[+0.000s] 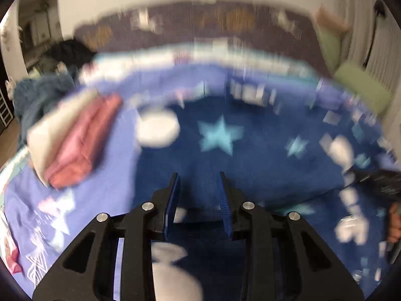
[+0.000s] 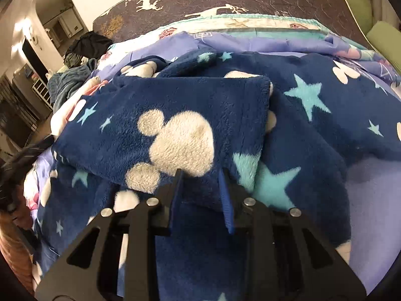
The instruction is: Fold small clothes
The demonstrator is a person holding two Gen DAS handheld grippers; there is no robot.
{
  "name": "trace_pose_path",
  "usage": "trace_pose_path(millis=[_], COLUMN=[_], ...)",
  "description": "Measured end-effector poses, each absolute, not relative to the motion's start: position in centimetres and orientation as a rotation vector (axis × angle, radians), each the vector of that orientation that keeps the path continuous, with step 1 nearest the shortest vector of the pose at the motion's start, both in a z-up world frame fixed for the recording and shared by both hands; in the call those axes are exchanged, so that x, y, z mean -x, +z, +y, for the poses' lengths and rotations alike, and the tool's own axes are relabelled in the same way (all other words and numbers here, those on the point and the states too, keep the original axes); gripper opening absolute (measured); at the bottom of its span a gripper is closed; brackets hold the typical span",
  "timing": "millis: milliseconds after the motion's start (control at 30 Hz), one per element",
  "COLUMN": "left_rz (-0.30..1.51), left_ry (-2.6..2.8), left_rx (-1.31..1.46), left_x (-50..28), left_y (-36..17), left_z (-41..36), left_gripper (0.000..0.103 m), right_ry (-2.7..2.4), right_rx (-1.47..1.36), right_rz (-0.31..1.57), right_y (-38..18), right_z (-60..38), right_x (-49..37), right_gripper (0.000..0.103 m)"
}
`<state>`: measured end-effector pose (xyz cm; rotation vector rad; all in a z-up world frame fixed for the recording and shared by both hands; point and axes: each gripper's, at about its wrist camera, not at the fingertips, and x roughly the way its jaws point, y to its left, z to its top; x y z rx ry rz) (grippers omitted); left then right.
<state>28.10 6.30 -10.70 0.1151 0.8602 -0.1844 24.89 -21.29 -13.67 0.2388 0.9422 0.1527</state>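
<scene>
A dark blue fleece garment [image 2: 120, 125] with white mouse heads and pale blue stars lies on the bed. One part is folded over the rest. In the right wrist view my right gripper [image 2: 200, 178] stands at the near edge of that fold. Its jaws are narrow and fleece fills the gap between them. The left wrist view is blurred. There my left gripper [image 1: 199, 183] is low over the same fleece garment [image 1: 250, 155], its jaws narrow with dark blue fabric between them.
A folded pink and cream pile [image 1: 75, 145] sits to the left on the lilac printed bed cover [image 1: 95, 200]. Green cushions [image 2: 381, 40] lie at the far right and a teal clothes heap [image 2: 67, 82] at the far left. A person's hand [image 1: 394, 223] shows at the right edge.
</scene>
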Motion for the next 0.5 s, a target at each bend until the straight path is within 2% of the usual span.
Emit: trace_pose_path(millis=[33, 200, 300, 367, 433, 500], left_rz=[0.866, 0.845, 0.838, 0.835, 0.834, 0.832], left_ry=[-0.172, -0.136, -0.119, -0.116, -0.114, -0.108], left_rx=[-0.132, -0.194, -0.222, -0.226, -0.227, -0.237], left_x=[-28.5, -28.0, -27.7, -27.6, -27.8, -28.0], left_y=[-12.0, -11.9, -11.9, -11.7, -11.7, -11.9], left_z=[5.7, 4.8, 4.4, 4.3, 4.5, 4.4], left_gripper=[0.033, 0.034, 0.034, 0.035, 0.035, 0.035], right_ry=[0.153, 0.173, 0.156, 0.098, 0.002, -0.143], right_rx=[-0.242, -0.275, -0.353, -0.462, -0.552, -0.657], right_rz=[0.943, 0.932, 0.903, 0.838, 0.775, 0.739], right_y=[-13.7, -13.9, -12.2, -10.8, -9.9, -10.0], right_z=[-21.3, -21.8, -23.2, -26.6, -31.1, -37.6], right_x=[-24.9, -24.7, -23.3, -21.6, -19.9, -17.9], right_gripper=[0.029, 0.029, 0.025, 0.030, 0.044, 0.044])
